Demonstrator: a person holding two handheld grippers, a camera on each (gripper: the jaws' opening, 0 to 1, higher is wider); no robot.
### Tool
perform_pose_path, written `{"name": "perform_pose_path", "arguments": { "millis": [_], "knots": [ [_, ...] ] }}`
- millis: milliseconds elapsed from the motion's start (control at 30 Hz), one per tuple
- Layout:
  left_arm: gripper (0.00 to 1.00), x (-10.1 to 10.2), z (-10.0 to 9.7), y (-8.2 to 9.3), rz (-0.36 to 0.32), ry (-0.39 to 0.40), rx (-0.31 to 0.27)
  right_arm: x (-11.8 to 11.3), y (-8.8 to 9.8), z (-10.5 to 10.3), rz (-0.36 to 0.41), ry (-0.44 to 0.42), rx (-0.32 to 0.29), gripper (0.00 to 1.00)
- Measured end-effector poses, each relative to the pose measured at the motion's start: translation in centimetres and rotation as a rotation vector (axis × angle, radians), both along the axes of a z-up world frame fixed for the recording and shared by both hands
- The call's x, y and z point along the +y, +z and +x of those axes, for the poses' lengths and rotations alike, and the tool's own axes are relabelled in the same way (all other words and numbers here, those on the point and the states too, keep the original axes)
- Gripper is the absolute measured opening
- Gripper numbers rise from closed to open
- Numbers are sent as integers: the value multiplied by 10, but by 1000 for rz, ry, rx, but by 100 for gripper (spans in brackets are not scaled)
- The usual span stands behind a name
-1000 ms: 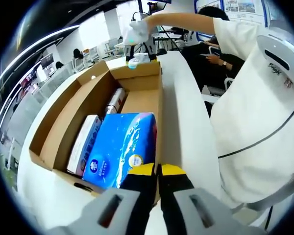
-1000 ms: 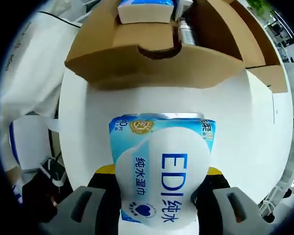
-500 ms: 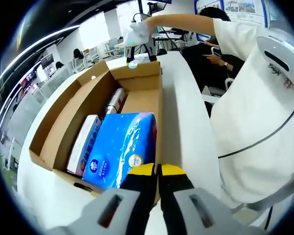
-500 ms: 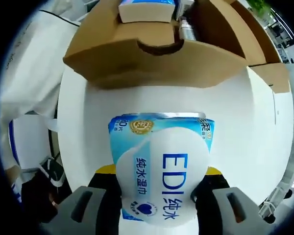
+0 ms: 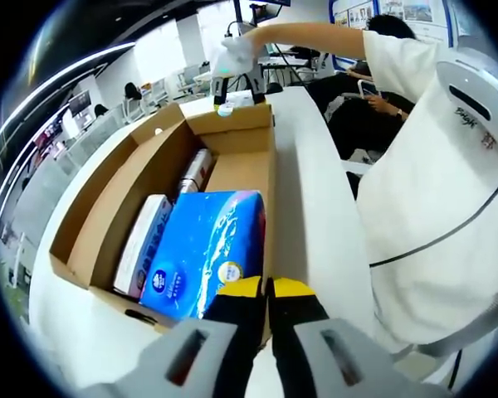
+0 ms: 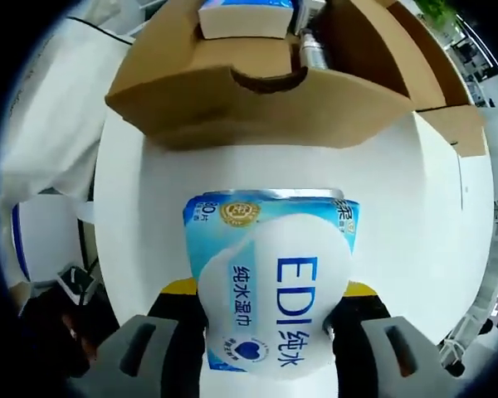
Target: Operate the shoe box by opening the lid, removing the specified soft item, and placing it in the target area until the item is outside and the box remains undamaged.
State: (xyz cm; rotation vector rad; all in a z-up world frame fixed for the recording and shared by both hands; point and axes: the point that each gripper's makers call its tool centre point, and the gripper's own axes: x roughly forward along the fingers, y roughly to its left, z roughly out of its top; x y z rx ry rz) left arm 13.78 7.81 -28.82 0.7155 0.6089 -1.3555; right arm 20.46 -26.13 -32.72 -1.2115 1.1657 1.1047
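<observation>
- We hold one soft wet-wipe pack (image 6: pixel 270 286), pale blue with a white label, in our right tongs (image 6: pixel 270 332); its jaws press it from both sides, and it hangs above the white counter (image 6: pixel 141 207), outside the box.
- At twelve o'clock from the pack sits the one cardboard shoe box (image 6: pixel 257 91), its lid already swung open; its end wall faces us.
- We judge the step in hand to be the placing: the pack is out, so the next move calls for lowering it onto the bare counter in front of the box and then spreading the jaws, with no knock against the cardboard.
- In the left gripper view, our left tongs (image 5: pixel 266 294) have their yellow-tipped jaws brought together at the box's near right corner; we cannot tell whether they pinch the wall.
- Inside the box we count three things: a blue tissue pack (image 5: pixel 203 249), a white carton (image 5: pixel 141 245) at its nine o'clock, and a metal bottle (image 5: pixel 197 170) at twelve o'clock.
- The right tongs (image 5: pixel 232 91) show at the far end.
</observation>
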Motion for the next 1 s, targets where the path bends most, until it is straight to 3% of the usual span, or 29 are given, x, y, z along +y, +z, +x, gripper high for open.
{"name": "perform_pose_path", "arguments": {
  "millis": [400, 600, 733, 1000],
  "knots": [
    [2, 0, 0, -1, 1, 0, 3, 5, 32, -1, 136, -18, -51, 53],
    [2, 1, 1, 0, -6, 6, 3, 16, 55, 0, 245, -56, -88, 51],
    [2, 0, 0, 0, -7, -5, 8, 29, 73, 8, 346, -61, -155, 45],
    [2, 0, 0, 0, -11, -12, 11, 30, 84, 14, 372, -100, -201, 36]
  ]
}}
